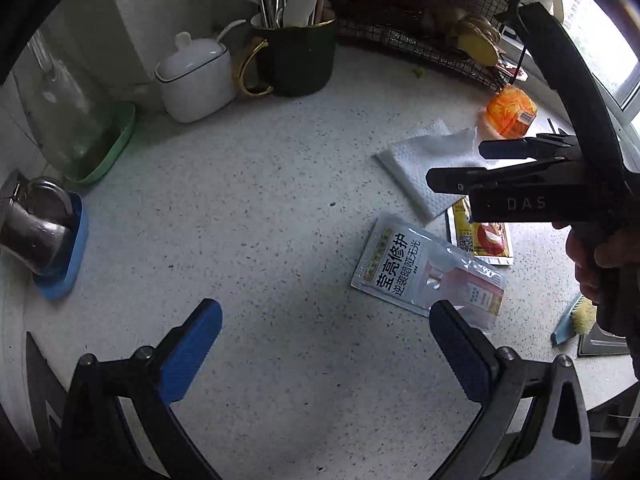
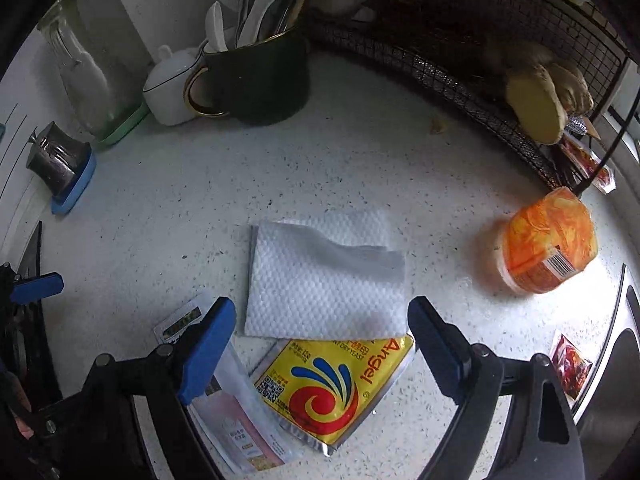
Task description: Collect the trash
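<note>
On the speckled counter a folded white paper towel [image 2: 324, 276] overlaps a yellow yeast packet [image 2: 332, 388]. A silver sachet [image 2: 236, 420] lies to their left and an orange plastic-wrapped tub [image 2: 548, 248] to the right. My right gripper [image 2: 322, 344] is open, pointing steeply down over the towel's near edge and the yellow packet, and its pads press on nothing. In the left wrist view, my left gripper [image 1: 326, 344] is open over bare counter. The silver sachet [image 1: 428, 268] sits by its right finger, and the right gripper [image 1: 456, 164] hangs over the towel [image 1: 424, 160].
At the back stand a dark mug of utensils [image 2: 260, 80], a white lidded pot [image 2: 168, 88], a glass jar on a green tray [image 1: 100, 152] and a metal pot on a blue tray [image 1: 60, 248]. A wire basket [image 2: 460, 60] holds ginger. Red sachets [image 2: 572, 364] lie by the sink edge.
</note>
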Demonstrator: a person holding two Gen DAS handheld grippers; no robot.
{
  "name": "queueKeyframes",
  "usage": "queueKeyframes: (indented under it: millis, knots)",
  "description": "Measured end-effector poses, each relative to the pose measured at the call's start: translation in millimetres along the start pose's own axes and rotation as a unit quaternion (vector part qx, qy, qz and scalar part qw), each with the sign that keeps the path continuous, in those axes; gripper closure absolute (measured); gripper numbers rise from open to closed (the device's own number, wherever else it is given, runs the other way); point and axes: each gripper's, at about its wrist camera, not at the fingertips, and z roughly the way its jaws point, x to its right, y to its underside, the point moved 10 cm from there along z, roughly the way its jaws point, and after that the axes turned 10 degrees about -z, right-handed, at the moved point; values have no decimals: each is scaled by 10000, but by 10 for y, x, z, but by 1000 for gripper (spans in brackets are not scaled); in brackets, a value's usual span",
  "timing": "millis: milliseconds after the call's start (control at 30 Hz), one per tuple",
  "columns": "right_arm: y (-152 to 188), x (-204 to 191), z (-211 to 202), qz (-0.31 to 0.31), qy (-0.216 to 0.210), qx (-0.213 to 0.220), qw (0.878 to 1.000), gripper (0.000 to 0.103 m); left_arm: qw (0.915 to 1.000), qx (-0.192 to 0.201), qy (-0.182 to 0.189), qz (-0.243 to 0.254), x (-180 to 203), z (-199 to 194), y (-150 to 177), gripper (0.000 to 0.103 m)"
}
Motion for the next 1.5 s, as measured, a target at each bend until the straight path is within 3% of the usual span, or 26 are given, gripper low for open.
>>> queueKeyframes:
  millis: [133, 233, 333, 367, 400, 467, 733, 1033, 1233, 1500]
  knots:
    - [-20, -6, 193, -152, 51, -302, 9994, 30, 9999, -75, 93, -70, -56, 33, 22, 0]
    - [-31, -6, 182, -297, 166, -285, 9990, 34, 9998, -83, 147, -92, -67, 25, 20, 0]
    - [-17, -43, 143, -451, 200, -241, 9985, 47, 9998, -85, 188, -80, -45, 6, 27, 0]
    - [-39, -84, 142, -511, 193, -220, 9983, 58, 9997, -86, 204, -60, -20, -2, 35, 0]
    - [-42, -117, 124, -566, 166, -198, 9981, 75, 9997, -88, 221, -36, 3, -9, 46, 0]
    - [-25, -181, 80, -604, 87, -210, 9979, 96, 9995, -82, 289, 19, 63, -43, 71, 0]
    - [96, 155, -626, 23, 68, 233, 9997, 97, 9981, -99, 403, 465, 331, -83, 114, 0]
    - [853, 650, -1194, 650, 328, 271, 9970, 97, 9890, -385, 716, 1232, 769, 117, 160, 0]
    - [1140, 616, -1219, 998, 283, 219, 9944, 97, 9883, -682, 682, 1179, 889, 324, 132, 0]
    - [1232, 554, -1209, 1283, 222, 252, 9912, 97, 9765, -882, 455, 1913, 1166, 587, 235, 0]
